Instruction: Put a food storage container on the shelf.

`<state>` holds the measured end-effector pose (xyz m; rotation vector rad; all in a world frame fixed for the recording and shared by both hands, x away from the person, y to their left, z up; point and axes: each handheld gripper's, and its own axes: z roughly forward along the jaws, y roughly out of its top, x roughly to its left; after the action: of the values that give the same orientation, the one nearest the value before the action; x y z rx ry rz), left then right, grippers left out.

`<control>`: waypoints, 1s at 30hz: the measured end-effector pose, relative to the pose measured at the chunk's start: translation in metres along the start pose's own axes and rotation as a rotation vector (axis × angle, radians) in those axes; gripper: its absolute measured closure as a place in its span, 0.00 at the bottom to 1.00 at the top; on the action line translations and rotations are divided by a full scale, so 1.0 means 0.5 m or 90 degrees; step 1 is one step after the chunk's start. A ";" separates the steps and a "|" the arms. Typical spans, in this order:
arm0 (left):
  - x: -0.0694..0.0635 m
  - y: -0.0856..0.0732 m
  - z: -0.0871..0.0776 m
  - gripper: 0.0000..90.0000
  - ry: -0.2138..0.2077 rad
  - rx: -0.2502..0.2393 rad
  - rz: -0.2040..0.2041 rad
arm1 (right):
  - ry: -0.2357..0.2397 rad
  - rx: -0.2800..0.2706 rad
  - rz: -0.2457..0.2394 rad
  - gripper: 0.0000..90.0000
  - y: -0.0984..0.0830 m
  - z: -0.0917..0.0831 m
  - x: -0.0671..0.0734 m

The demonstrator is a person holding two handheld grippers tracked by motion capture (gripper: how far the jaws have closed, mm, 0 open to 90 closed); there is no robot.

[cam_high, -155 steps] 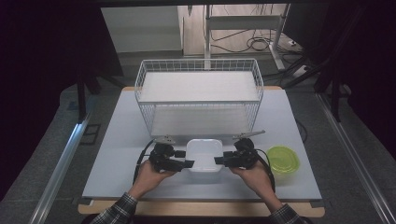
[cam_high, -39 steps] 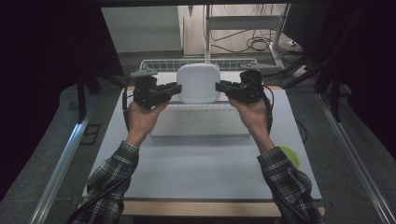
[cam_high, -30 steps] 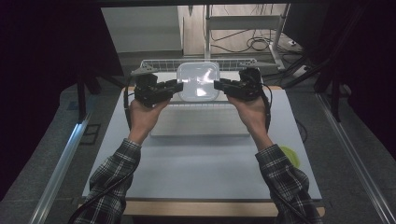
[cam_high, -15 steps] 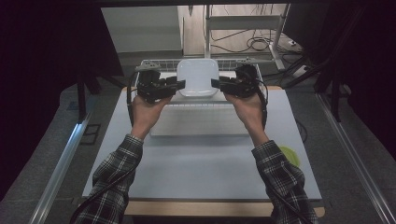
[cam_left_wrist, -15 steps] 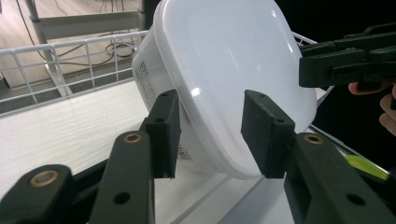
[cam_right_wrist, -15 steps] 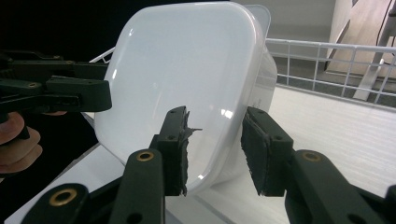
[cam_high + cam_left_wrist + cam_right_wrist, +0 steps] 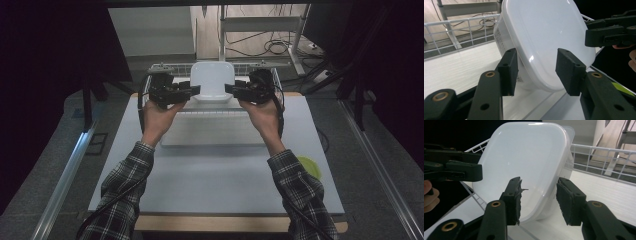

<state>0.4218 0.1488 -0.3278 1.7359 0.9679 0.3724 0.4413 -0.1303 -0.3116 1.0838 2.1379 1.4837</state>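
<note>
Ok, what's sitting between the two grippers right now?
In the high view, the white plastic container, tipped on edge, lies between the left gripper and right gripper.

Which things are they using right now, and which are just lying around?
In use: tub, basket, left gripper, right gripper.
Lying about: green dish on the table; shelf and cables behind.

A white plastic container [image 7: 212,81] with rounded corners and a square outline stands tilted on edge over the near wall of a white wire basket [image 7: 160,67]. Its smooth, glossy flat face points toward the person. In the left gripper view, small printed text shows on its side wall [image 7: 501,40]. Its lower edge sits low inside the basket.
</note>
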 end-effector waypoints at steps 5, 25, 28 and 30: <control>0.005 0.004 0.005 0.55 -0.004 0.000 -0.007 | -0.015 0.001 -0.005 0.58 0.004 0.005 -0.003; 0.035 0.024 0.028 0.40 0.037 -0.012 -0.044 | -0.019 -0.010 0.010 0.54 0.015 0.023 -0.012; 0.034 0.026 0.028 0.36 0.046 -0.012 -0.027 | -0.019 -0.011 0.012 0.52 0.015 0.024 -0.016; 0.033 0.026 0.024 0.34 0.040 -0.016 -0.023 | -0.022 -0.014 0.005 0.50 0.015 0.022 -0.015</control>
<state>0.4456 0.1519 -0.3241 1.6909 1.0344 0.4152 0.4564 -0.1272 -0.3106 1.1042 2.0925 1.4779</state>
